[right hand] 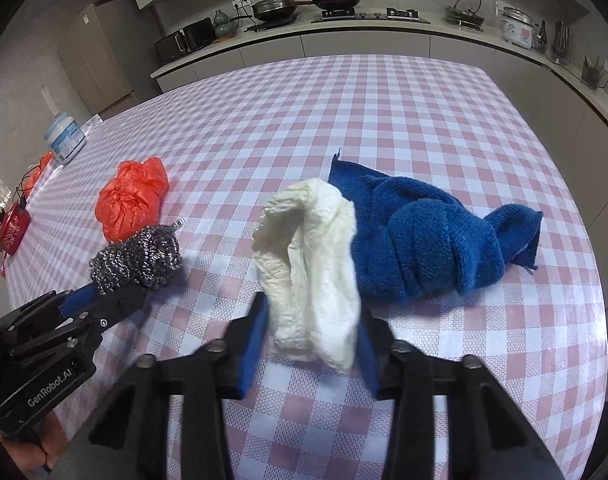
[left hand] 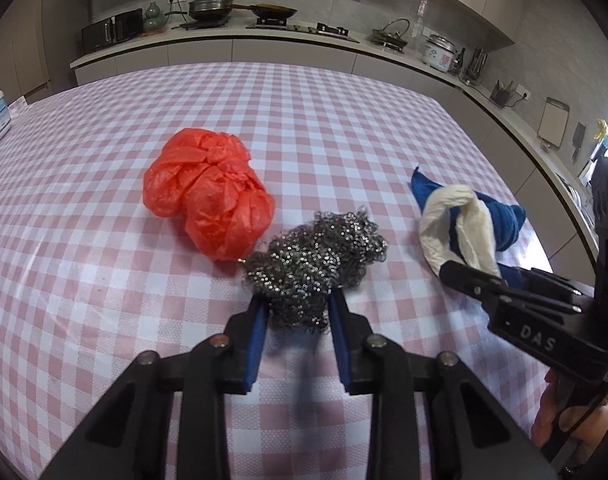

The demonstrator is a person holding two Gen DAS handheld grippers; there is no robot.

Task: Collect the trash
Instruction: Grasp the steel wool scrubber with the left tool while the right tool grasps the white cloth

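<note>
Steel wool (left hand: 315, 256) sits clamped between the blue pads of the left gripper (left hand: 298, 300), its bulk resting on the checked tablecloth (left hand: 343, 120) just beside a crumpled red plastic bag (left hand: 208, 196); the left wrist view shows this grip head-on, while the right wrist view shows the same scourer (right hand: 138, 258) only from the side, at the tip of the left gripper (right hand: 116, 292). Crumpled white paper (right hand: 311, 268) is pinched between the pads of the right gripper (right hand: 313, 320), rising upright from the jaws and leaning against a bunched blue towel (right hand: 435, 236); from the left wrist view the right gripper (left hand: 475, 280) appears at the frame edge, closed on the lower end of that paper (left hand: 455, 224), with the towel (left hand: 499, 220) behind it. Right wrist view alone shows a white lidded jar (right hand: 66, 140) and a red flat object (right hand: 12, 226) near the far left edge of the table; whether the latter is a pouch or a case cannot be told. Pink-and-white cloth covers the whole table; behind it runs a curved kitchen counter (left hand: 264, 36) carrying a lidded pan (left hand: 210, 7), a frying pan (left hand: 274, 11), a green vase (left hand: 154, 16) and a rice cooker (left hand: 439, 50).
</note>
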